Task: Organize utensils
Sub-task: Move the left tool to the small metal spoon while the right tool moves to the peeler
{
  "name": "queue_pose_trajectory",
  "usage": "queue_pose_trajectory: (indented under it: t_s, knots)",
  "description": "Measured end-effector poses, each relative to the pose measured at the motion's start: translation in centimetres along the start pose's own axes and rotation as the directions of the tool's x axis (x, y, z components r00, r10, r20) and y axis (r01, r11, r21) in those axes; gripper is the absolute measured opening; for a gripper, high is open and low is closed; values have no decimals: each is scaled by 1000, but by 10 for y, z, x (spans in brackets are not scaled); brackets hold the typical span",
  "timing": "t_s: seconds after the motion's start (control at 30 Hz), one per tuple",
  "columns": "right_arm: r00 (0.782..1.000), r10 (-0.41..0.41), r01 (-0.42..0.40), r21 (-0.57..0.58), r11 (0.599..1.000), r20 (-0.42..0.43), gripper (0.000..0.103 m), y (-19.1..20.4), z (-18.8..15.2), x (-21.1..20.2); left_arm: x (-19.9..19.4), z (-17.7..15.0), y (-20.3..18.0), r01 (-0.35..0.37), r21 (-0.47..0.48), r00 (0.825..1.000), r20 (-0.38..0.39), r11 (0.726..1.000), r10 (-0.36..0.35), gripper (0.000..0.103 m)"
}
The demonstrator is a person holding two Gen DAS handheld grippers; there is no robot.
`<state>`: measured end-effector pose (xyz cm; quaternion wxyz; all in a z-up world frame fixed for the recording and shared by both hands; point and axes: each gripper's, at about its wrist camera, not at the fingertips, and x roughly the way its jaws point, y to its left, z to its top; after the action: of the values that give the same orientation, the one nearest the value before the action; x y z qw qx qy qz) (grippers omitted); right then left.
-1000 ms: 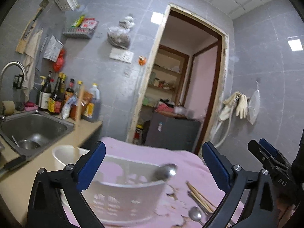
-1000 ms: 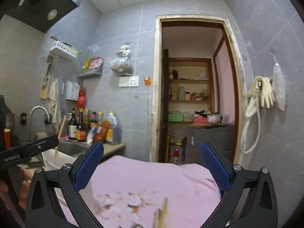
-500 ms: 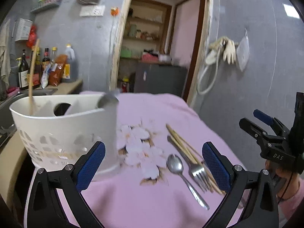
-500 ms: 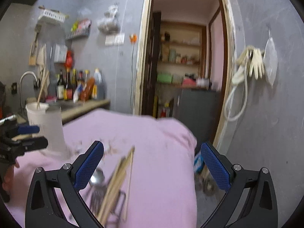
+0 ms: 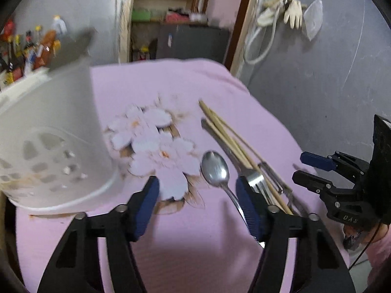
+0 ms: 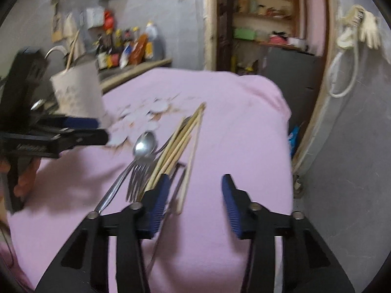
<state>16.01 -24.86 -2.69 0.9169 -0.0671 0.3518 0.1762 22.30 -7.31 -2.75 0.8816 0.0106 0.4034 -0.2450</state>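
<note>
On the pink cloth lie a metal spoon [image 5: 216,168], a fork [image 5: 256,180] and several wooden chopsticks [image 5: 227,134], side by side. The same spoon [image 6: 144,145], fork [image 6: 138,175] and chopsticks [image 6: 180,139] show in the right wrist view. A white perforated utensil holder [image 5: 51,146] stands at the left. My left gripper [image 5: 198,195] hovers over the cloth near the spoon, jaws closing, nothing between them. My right gripper [image 6: 195,195] hangs just right of the chopstick ends, jaws closing on nothing. The other view shows each one too: left gripper [image 6: 80,129], right gripper [image 5: 310,168].
The pink cloth [image 5: 195,244] has a flower print [image 5: 156,151] and drops off at its right and far edges. A counter with several bottles [image 6: 127,48] and a sink tap lies behind the holder. A doorway [image 6: 268,24] and hanging gloves [image 5: 290,12] are beyond.
Both grippers tipped downward and dropped toward the cloth, and the jaws of both narrowed. The utensils came into fuller view below them.
</note>
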Motion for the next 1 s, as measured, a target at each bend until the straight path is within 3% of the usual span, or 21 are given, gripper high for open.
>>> queue_pose_trajectory:
  t_s: [0.07,0.17,0.37,0.8,1.0]
  knots:
    - [999,34,-34,-10,999,-26,30,4,-1,3,8,3,1,20,-6,999,-45,1000,-20,46]
    - [995,76,-77,-9,997,-72,24,8,-1,7,19,4,2,35,-7,995,-95,999,-36,43]
    - [984,116,-114,26,993,-132,19,9,-2,17,31,10,1,17,22,994,-104,1000,-14,38]
    - [988,45,-40,39,998,-147,19,8,19,45,55,23,8,21,-12,993,-112,1000,-22,22]
    - [987,57,-50,51,997,-148,19,4,28,54,60,29,17,75,-49,989,-122,996,-81,22]
